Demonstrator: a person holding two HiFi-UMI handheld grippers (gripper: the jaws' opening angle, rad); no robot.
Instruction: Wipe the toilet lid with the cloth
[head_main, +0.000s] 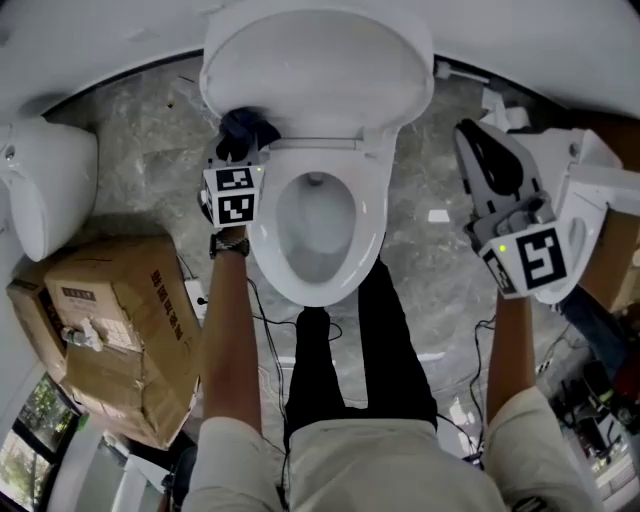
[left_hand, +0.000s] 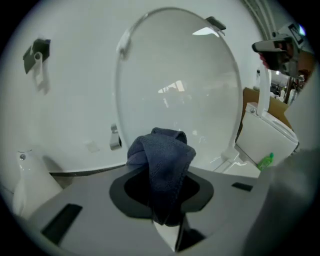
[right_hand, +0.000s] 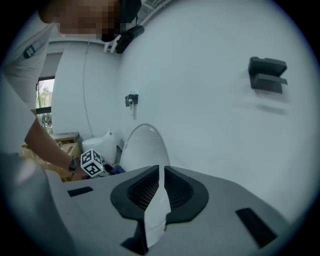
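Observation:
The white toilet lid (head_main: 318, 62) stands raised against the wall; its glossy inner face (left_hand: 177, 95) fills the left gripper view and shows small (right_hand: 142, 147) in the right gripper view. A dark blue cloth (left_hand: 162, 160) is bunched between the jaws of my left gripper (left_hand: 165, 200), which is shut on it. In the head view that gripper (head_main: 243, 135) holds the cloth (head_main: 246, 128) at the lid's lower left corner, by the hinge. My right gripper (head_main: 478, 150) hangs to the right of the toilet, away from the lid, jaws shut with nothing between them (right_hand: 161, 187).
The open toilet bowl (head_main: 318, 225) lies below the lid, with my legs in front of it. Cardboard boxes (head_main: 110, 325) sit on the floor at left beside another white toilet (head_main: 45, 180). A white unit (left_hand: 265, 132) and a green bottle (left_hand: 266, 160) stand at right. Cables trail over the floor.

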